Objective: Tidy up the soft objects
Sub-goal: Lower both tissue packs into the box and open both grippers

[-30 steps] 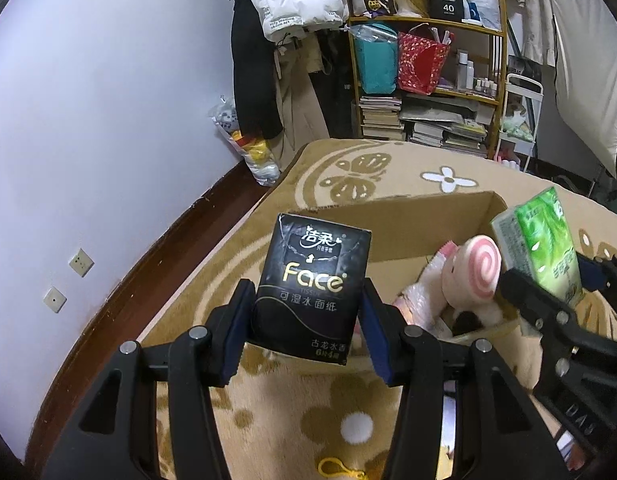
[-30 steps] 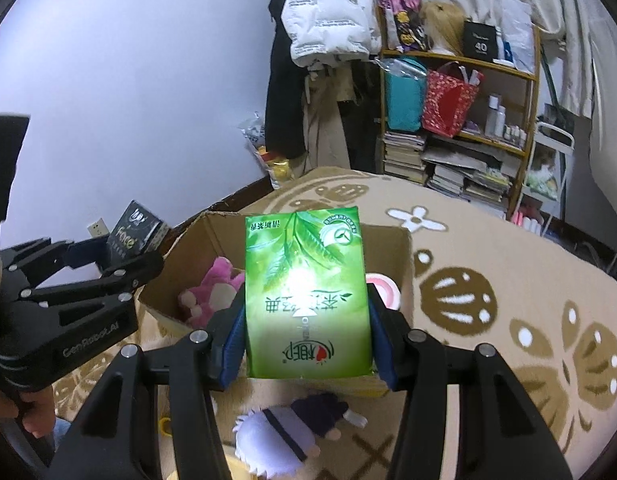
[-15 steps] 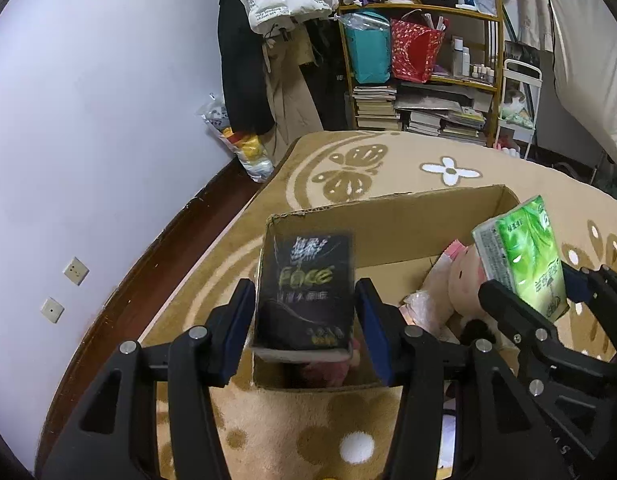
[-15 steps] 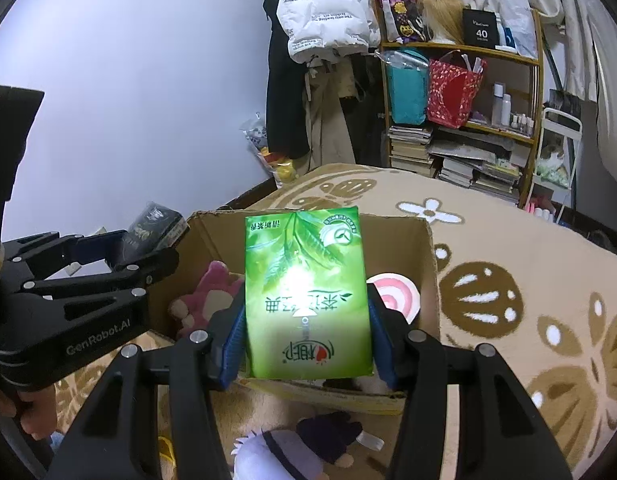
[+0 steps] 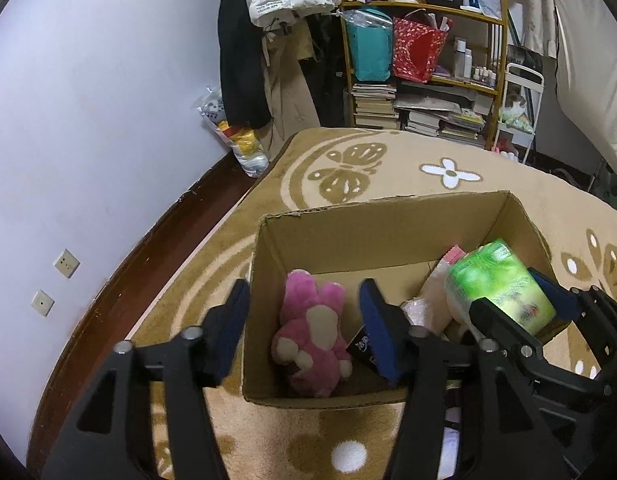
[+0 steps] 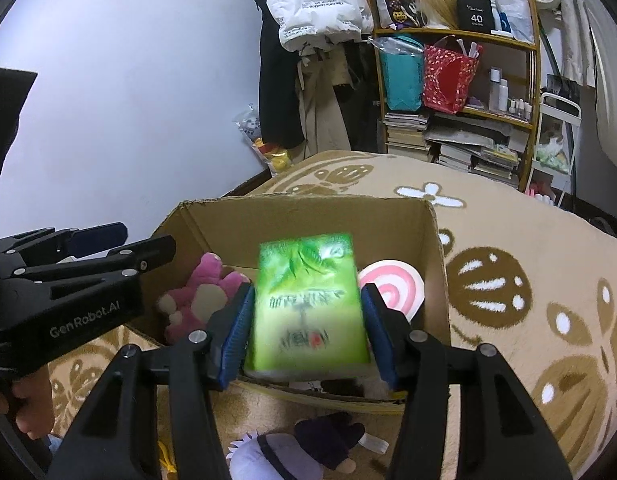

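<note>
An open cardboard box stands on the rug; it also shows in the right wrist view. Inside lie a pink plush bear, a pink-swirl plush and the black tissue pack, half hidden behind my left finger. My left gripper is open and empty over the box's near left corner. My right gripper still flanks a blurred green tissue pack over the box; the jaws look slightly parted. The green pack also shows in the left wrist view.
A purple-and-white plush doll lies on the rug in front of the box. A cluttered shelf and hanging coats stand at the back. A white wall with sockets runs along the left.
My left gripper opened and the black tissue pack dropped into the box. Both grippers moved forward over the box. The green pack is now blurred and the right jaws look wider.
</note>
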